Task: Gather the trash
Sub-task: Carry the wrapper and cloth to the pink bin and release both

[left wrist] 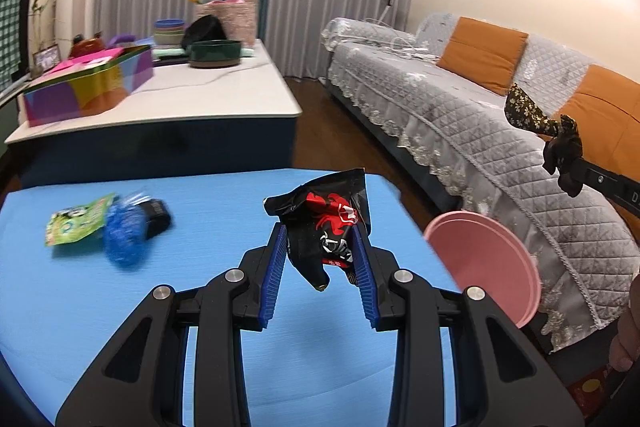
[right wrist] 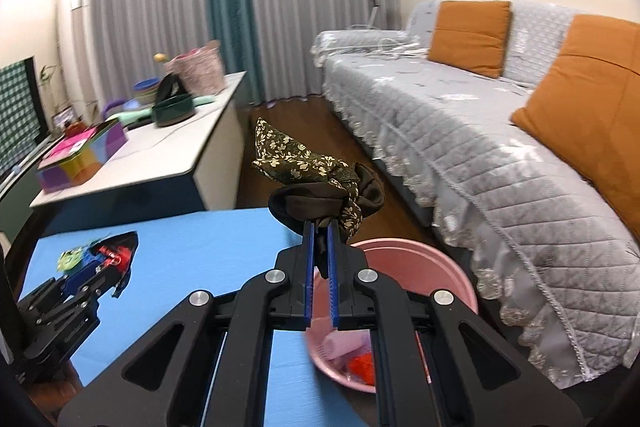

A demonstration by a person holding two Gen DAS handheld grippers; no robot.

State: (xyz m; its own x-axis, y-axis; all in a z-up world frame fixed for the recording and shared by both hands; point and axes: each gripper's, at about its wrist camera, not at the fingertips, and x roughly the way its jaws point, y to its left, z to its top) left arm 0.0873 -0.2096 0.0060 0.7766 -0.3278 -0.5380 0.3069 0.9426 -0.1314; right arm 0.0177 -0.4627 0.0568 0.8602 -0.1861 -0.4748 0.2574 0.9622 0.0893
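My left gripper (left wrist: 320,231) is shut on a black and red snack wrapper (left wrist: 324,223) and holds it above the blue table (left wrist: 120,307). It also shows in the right wrist view (right wrist: 114,259). My right gripper (right wrist: 320,227) is shut on a dark floral cloth scrunchie (right wrist: 316,179) above the pink bin (right wrist: 432,267), which holds some trash. The bin's rim shows in the left wrist view (left wrist: 488,259), with the scrunchie (left wrist: 532,113) above it. A green wrapper (left wrist: 76,221) and a blue scrubber (left wrist: 124,231) lie on the table at the left.
A grey quilted sofa (right wrist: 480,131) with orange cushions (right wrist: 468,35) runs along the right. A white table (left wrist: 180,91) behind holds a colourful box (left wrist: 88,83), bowls (left wrist: 216,53) and a basket. Wood floor lies between them.
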